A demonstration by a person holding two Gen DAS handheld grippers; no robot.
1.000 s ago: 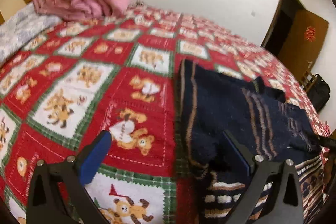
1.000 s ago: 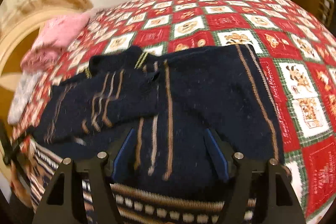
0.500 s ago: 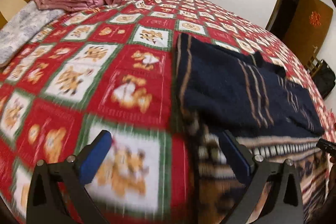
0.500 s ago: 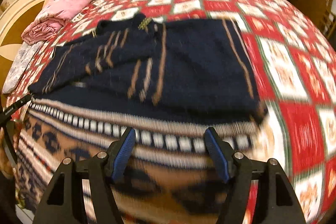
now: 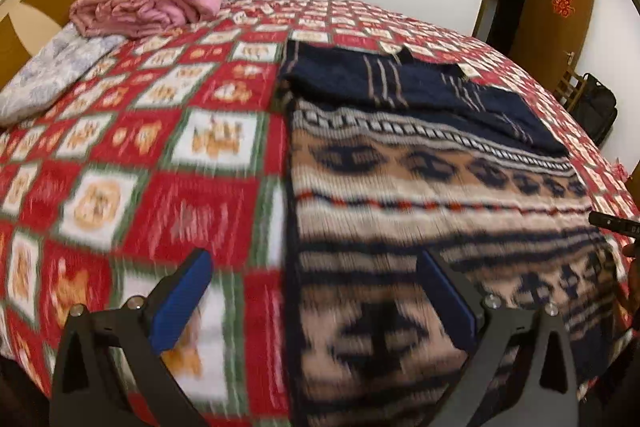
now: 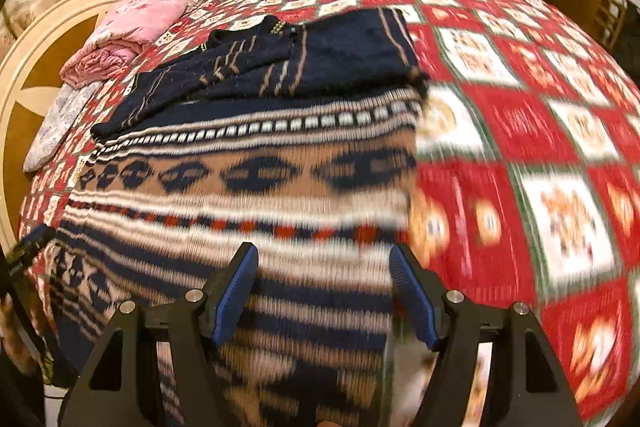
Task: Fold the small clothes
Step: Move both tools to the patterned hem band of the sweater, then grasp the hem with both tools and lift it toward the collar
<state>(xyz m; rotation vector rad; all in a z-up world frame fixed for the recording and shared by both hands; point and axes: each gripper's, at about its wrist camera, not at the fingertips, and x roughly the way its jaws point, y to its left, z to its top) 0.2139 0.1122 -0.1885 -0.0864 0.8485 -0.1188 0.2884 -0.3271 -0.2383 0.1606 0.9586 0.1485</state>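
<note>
A wide bed (image 5: pixel 168 163) under a red quilt of bear squares fills both views. At its headboard end a rolled pink blanket (image 5: pixel 148 3) sits on a pale floral pillow (image 5: pixel 48 79).

The patterned sweater (image 5: pixel 420 211) lies flat on the quilt, well in from the headboard end, its navy upper part with the sleeves folded across toward the far side and its tan, white and navy banded hem running to the near edge of the bed. In the left wrist view its straight side edge runs from the navy part down toward the near edge.

The left gripper (image 5: pixel 316 303) hangs over that side edge with its jaws spread and nothing clasped: one blue pad is above the bare quilt, the other above the banded hem.

The right gripper (image 6: pixel 324 295) also stands released, jaws apart, empty. One pad is above the striped hem, the other at the sweater's opposite side edge, where knit meets quilt.
</note>
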